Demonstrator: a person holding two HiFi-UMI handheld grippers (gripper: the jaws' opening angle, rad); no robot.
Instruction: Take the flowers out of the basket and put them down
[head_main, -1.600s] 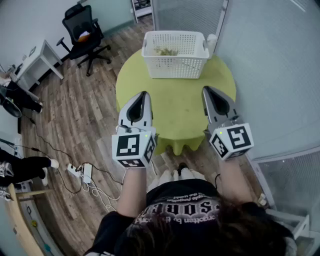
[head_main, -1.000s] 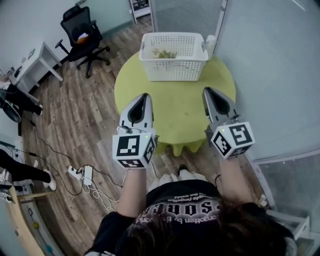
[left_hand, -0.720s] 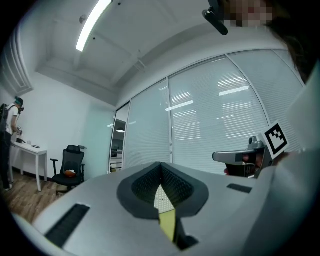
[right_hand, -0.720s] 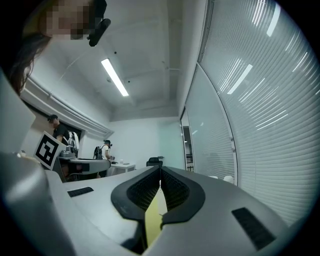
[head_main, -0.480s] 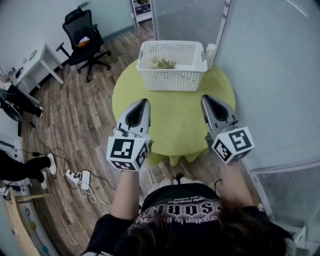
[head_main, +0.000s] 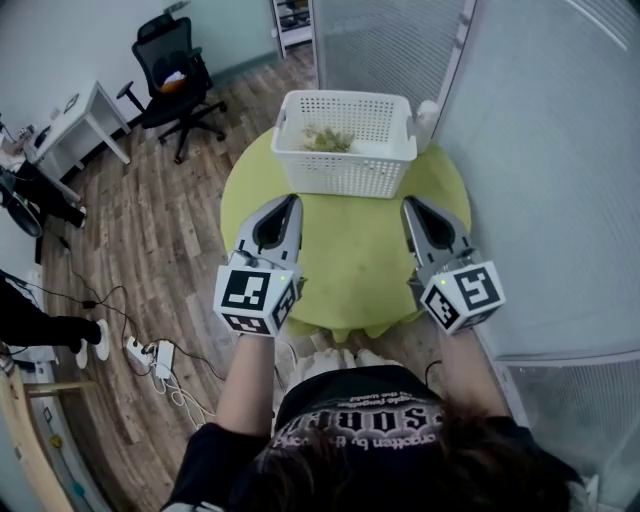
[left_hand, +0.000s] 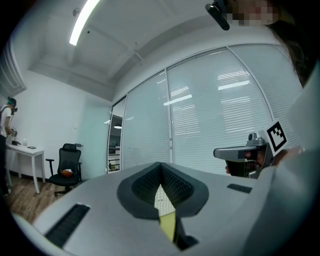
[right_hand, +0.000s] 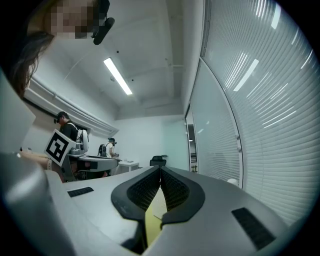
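Head view, held against the ones before it: shows the left claw (head_main: 289, 200) and the right claw (head_main: 409, 202) carried closer to the white basket (head_main: 345, 172), with less bare tabletop left ahead of the tips than a second ago. Finds no change in the jaws: confirms both pairs clenched tip to tip with nothing between them, in the left gripper view and the right gripper view alike. Places the flowers (head_main: 328, 138), a small greenish sprig, down inside the basket, ahead of both claws and between their lines of aim, touched by neither. Reads as an approach, then, with the lift itself not yet begun; calls for opening one pair of jaws before reaching over the near wall. Puts the round yellow-green table (head_main: 350, 260) beneath and ahead of both claws, bare between them, with room there for setting the flowers down. Picks out a small white object (head_main: 427, 112) just beside the basket's far corner, ahead of the right claw, too small to identify. Sets wood-plank floor (head_main: 180, 230) left of the left claw, with a black office chair (head_main: 168, 70) and a white desk (head_main: 85, 115) well off to that side, a power strip (head_main: 152, 350) with cables behind and left of it, and frosted glass partitions (head_main: 560, 150) with blinds close on the right of the right claw.
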